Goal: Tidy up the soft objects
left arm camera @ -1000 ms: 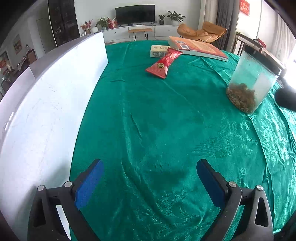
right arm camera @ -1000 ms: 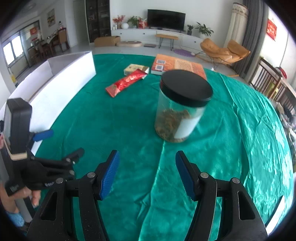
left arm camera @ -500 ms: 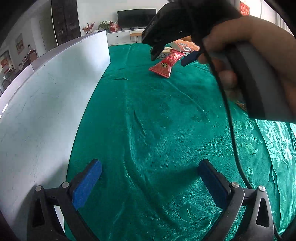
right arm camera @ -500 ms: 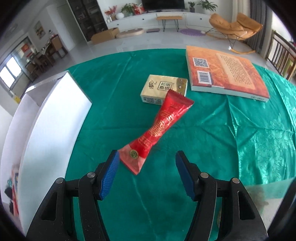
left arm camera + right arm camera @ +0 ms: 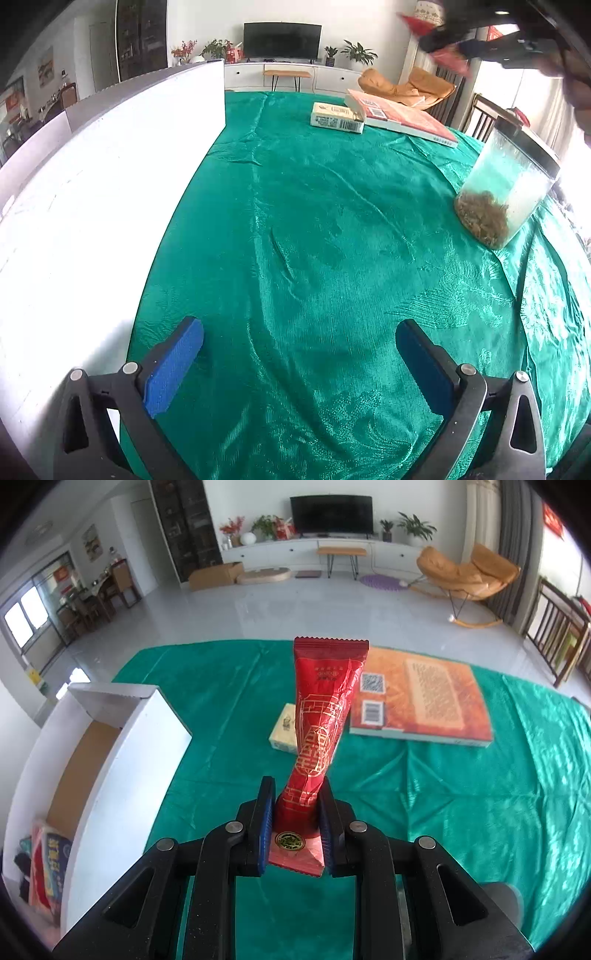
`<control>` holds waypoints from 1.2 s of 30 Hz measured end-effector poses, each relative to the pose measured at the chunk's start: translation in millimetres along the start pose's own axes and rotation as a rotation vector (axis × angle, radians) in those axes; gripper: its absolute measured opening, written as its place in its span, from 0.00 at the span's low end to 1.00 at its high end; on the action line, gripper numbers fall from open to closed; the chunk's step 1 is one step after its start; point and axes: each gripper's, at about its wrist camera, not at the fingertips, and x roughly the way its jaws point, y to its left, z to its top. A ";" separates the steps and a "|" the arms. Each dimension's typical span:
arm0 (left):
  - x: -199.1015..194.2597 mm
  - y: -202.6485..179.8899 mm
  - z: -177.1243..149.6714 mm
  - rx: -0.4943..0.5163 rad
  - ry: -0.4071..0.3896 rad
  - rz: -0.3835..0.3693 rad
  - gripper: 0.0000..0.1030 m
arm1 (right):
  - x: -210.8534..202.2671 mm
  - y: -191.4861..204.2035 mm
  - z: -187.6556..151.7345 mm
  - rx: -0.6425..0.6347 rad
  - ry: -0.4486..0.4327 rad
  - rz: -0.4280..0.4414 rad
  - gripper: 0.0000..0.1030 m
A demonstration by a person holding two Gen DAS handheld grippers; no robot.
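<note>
My right gripper is shut on the lower end of a red foil packet and holds it up above the green tablecloth. In the left wrist view the right gripper shows blurred at the top right with the red packet in it. A white box stands at the left, with several soft packs in its near end. My left gripper is open and empty, low over the cloth beside the white box wall.
A clear jar with a black lid and dried contents stands at the right. An orange book and a small cream box lie at the far side of the table. The table edge lies beyond them.
My right gripper has closed on the red packet and lifted it off the cloth. It has risen out of the middle of the left wrist view to its top right corner.
</note>
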 end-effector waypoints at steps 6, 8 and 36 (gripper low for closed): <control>-16.2 17.1 -1.5 -0.089 -0.054 -0.156 1.00 | -99.0 -72.0 -24.0 0.023 -0.164 -0.042 0.22; -10.9 15.8 -1.4 -0.087 -0.019 -0.155 1.00 | -118.4 -90.4 -40.3 0.038 -0.174 -0.069 0.23; 121.5 -27.3 248.2 -0.077 0.156 -0.109 1.00 | -41.5 -170.6 -243.5 0.370 -0.085 -0.190 0.66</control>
